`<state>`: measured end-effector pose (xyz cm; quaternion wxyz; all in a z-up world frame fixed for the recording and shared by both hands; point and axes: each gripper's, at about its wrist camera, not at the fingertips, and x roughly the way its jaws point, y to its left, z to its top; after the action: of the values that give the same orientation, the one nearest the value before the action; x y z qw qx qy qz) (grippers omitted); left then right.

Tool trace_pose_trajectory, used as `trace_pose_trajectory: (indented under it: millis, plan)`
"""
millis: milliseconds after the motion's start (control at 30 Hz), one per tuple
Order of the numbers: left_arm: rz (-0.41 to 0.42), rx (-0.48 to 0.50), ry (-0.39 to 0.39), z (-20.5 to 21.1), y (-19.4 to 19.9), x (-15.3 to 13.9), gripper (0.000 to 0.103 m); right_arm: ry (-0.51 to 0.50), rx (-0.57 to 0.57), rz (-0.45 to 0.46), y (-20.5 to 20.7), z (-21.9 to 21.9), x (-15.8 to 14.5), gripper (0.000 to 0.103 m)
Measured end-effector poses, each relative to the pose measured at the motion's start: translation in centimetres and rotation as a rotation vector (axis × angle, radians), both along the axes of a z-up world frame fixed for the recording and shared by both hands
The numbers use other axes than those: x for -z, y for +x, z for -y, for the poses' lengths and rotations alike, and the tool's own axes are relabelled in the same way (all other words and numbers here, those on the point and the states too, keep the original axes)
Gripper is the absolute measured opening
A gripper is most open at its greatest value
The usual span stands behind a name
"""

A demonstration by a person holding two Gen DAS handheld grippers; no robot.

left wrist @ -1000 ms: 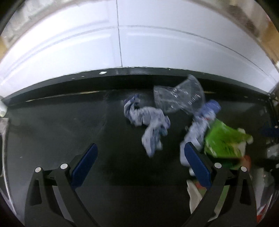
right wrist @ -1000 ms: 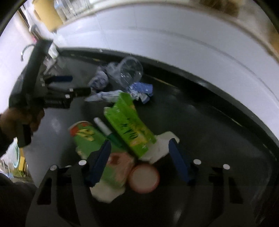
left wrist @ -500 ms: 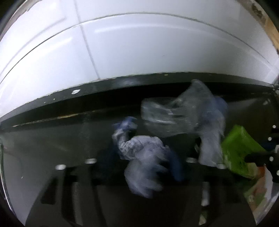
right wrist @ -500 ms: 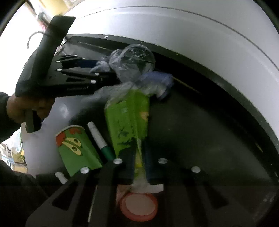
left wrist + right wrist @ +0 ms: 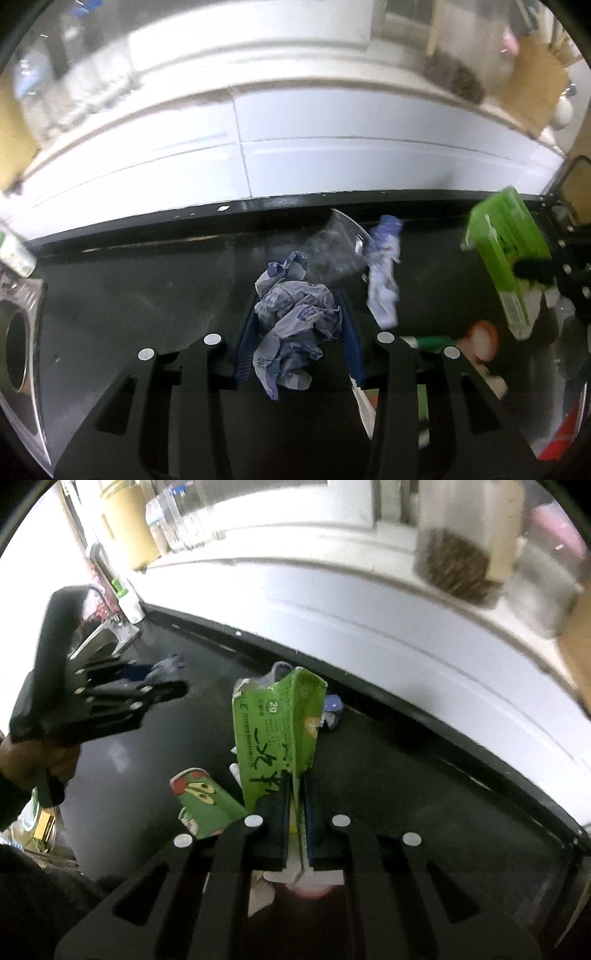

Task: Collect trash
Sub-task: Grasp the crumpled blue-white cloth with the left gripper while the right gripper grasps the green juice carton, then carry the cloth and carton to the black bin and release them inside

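Pinching is seen on both sides. A crumpled blue-and-white paper wad [image 5: 293,325] is clamped between the blue pads of the left gripper [image 5: 295,332] and held clear of the black countertop [image 5: 129,295]; its jaws were just closing, with the wad between them. A flattened green carton [image 5: 280,738] is squeezed between the nearly pressed-together jaws of the right gripper [image 5: 295,823], standing upright above the fingers and lifted off the counter. The same carton shows at the right edge of the left wrist view.

Left on the counter: a clear plastic cup [image 5: 338,247] on its side near the back edge, a second blue-and-white wrapper [image 5: 384,280] just beside it, a green paper cup with a cartoon face [image 5: 203,805] lying left of the carton, and a pink round lid [image 5: 484,336], blurred. A steel sink [image 5: 18,350] is seen at the far left. White wall tiles [image 5: 332,162] run behind the counter. The left gripper's handle is gripped by a hand [image 5: 33,760] in the right wrist view.
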<state>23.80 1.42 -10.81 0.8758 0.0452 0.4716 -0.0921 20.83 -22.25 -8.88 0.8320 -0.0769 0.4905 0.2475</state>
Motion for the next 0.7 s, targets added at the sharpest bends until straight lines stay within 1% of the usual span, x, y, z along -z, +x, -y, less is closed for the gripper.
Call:
trace_pose_trajectory:
  millis: [33,133,167,233,267,300,500,700]
  plan:
    - [0.006,-0.003,0.003,-0.2,-0.7,-0.6,0.040,0.004,0.005,0.005,-0.7,0.0,-0.5,0.008]
    - [0.014,-0.010,0.016,-0.4,-4.5,-2.2,0.040,-0.004,0.013,0.024,-3.2,0.0,-1.4,0.008]
    - [0.016,-0.010,0.016,0.6,-6.0,-2.6,0.040,-0.004,0.014,0.028,-3.7,-0.3,-1.4,0.008]
    - [0.022,-0.010,0.015,0.5,-8.1,-2.6,0.040,0.000,0.015,0.031,-5.2,-0.6,-1.6,0.008]
    - [0.024,-0.009,0.015,0.7,-10.1,-2.5,0.040,-0.001,0.016,0.033,-6.3,-0.7,-1.7,0.008]
    - [0.023,-0.011,0.017,0.8,-11.1,-2.7,0.040,0.001,0.015,0.031,-6.9,-0.7,-2.0,0.008]
    - [0.027,-0.005,0.024,1.5,-15.4,-2.9,0.040,0.006,0.009,0.032,-11.3,-1.8,-2.2,0.008]
    - [0.034,-0.009,0.027,1.0,-18.3,-3.4,0.040,0.008,0.009,0.040,-13.6,-2.3,-2.6,0.008]
